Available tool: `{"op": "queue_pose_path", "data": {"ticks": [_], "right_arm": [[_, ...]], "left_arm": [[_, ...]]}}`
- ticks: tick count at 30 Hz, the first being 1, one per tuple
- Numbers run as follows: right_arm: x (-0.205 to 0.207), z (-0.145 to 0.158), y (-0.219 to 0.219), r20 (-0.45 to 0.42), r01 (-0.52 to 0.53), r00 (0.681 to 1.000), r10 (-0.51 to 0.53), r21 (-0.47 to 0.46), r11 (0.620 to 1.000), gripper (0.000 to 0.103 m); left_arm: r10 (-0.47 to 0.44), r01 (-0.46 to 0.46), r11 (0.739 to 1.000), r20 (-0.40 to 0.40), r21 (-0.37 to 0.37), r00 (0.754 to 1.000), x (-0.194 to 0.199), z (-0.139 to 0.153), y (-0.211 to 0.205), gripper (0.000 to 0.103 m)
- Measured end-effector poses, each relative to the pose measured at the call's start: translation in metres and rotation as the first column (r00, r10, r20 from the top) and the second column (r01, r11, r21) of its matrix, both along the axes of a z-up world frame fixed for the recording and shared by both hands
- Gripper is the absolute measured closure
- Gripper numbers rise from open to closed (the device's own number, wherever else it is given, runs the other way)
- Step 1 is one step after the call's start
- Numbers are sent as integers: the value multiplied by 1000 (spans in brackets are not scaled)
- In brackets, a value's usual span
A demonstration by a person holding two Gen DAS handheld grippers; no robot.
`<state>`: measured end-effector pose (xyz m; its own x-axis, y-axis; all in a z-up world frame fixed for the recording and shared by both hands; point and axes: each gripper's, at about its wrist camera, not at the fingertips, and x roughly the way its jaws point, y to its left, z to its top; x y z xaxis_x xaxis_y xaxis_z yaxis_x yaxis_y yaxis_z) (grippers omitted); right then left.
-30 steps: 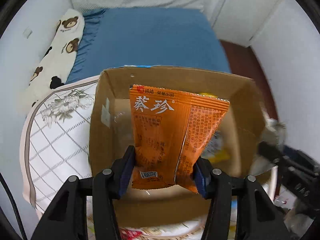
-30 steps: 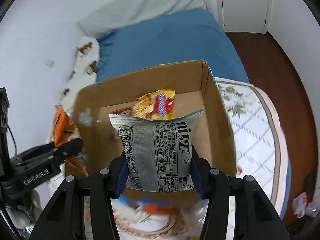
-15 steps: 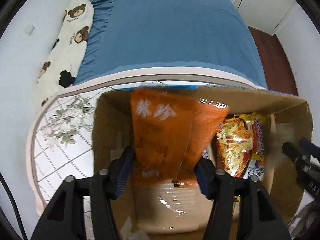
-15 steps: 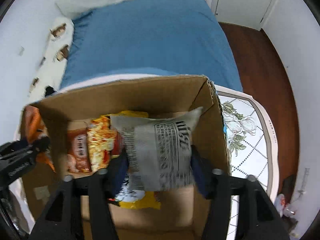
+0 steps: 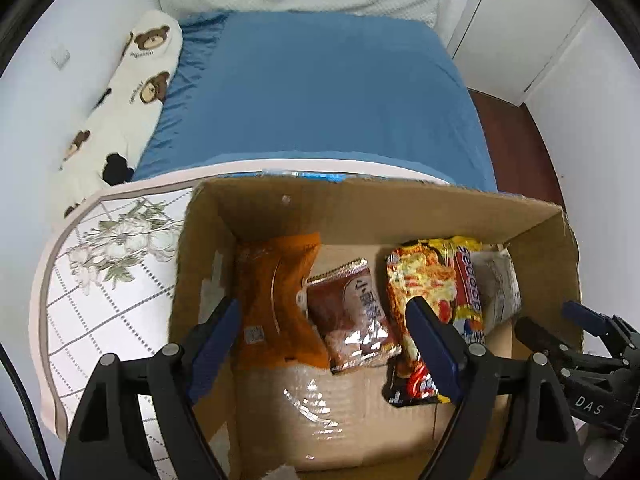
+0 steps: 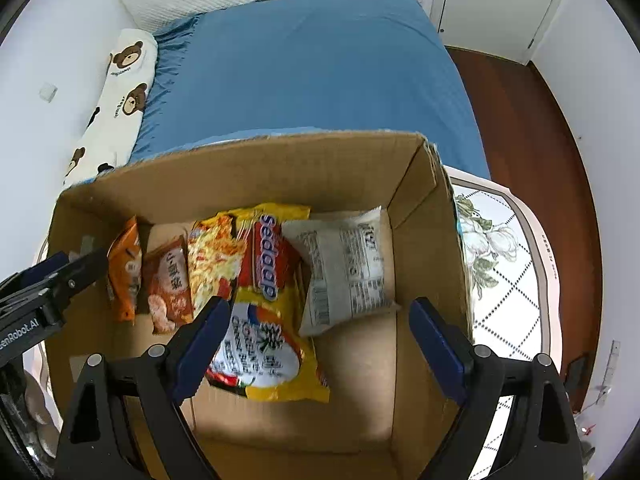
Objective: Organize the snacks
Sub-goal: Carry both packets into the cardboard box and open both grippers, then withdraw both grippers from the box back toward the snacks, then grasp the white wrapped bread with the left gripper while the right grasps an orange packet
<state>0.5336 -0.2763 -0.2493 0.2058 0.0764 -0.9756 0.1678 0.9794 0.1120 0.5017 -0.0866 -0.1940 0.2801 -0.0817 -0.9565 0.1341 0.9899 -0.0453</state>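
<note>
An open cardboard box point(image 5: 384, 208) point(image 6: 256, 168) holds several snack packets. The orange packet point(image 5: 276, 304) point(image 6: 125, 272) lies at the box's left end. Beside it sits a brown-red packet point(image 5: 352, 316) point(image 6: 168, 284), then a yellow Sedaap noodle pack point(image 5: 436, 288) point(image 6: 256, 292). The grey packet point(image 6: 344, 268) point(image 5: 498, 284) leans in the right corner. My left gripper point(image 5: 324, 332) is open and empty above the box's left half. My right gripper point(image 6: 320, 332) is open and empty above the right half.
The box stands on a round table with a floral grid cloth point(image 5: 104, 272) point(image 6: 508, 264). Behind it is a bed with a blue sheet point(image 5: 320, 96) and a bear-print pillow point(image 5: 128, 92). White doors point(image 5: 516, 28) and a wooden floor point(image 6: 552, 168) are at the right.
Both grippers opened and let go: the orange packet dropped into the box's left end, the grey packet into the right corner. Both grippers rose above the box.
</note>
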Motion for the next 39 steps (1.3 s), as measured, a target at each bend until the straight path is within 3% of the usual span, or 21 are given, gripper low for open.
{"op": "queue_pose_path", "data": {"ticks": [9, 17, 23, 27, 31, 33, 36, 39], "right_arm": [[-50, 22, 14, 76, 3, 997, -3, -8, 1000, 10], [-94, 64, 30, 195, -16, 981, 22, -34, 999, 10], [-129, 96, 40, 268, -28, 963, 30, -10, 1000, 10], [-161, 98, 45, 262, -34, 965, 19, 52, 998, 10], [-193, 70, 53, 211, -30, 977, 8, 101, 994, 10], [-205, 48, 56, 170, -25, 985, 3, 126, 992, 21], [-218, 7, 60, 103, -10, 995, -5, 141, 990, 25], [-228, -22, 58, 63, 24, 997, -33, 145, 989, 25]], "left_arm": [[1, 0, 1000, 105, -2, 994, -55, 26, 0, 19], [-12, 15, 1000, 217, -14, 976, -102, 68, -3, 19], [9, -1, 999, 257, -35, 966, -133, 89, 7, 19], [65, -52, 997, 244, -58, 967, -162, 88, 28, 19], [182, -170, 981, 139, -92, 973, -199, 56, 58, 19], [236, -232, 963, 16, -135, 972, -213, 24, 71, 19], [301, -339, 919, -195, -200, 933, -226, -32, 79, 19], [343, -427, 869, -319, -248, 884, -225, -69, 76, 19]]}}
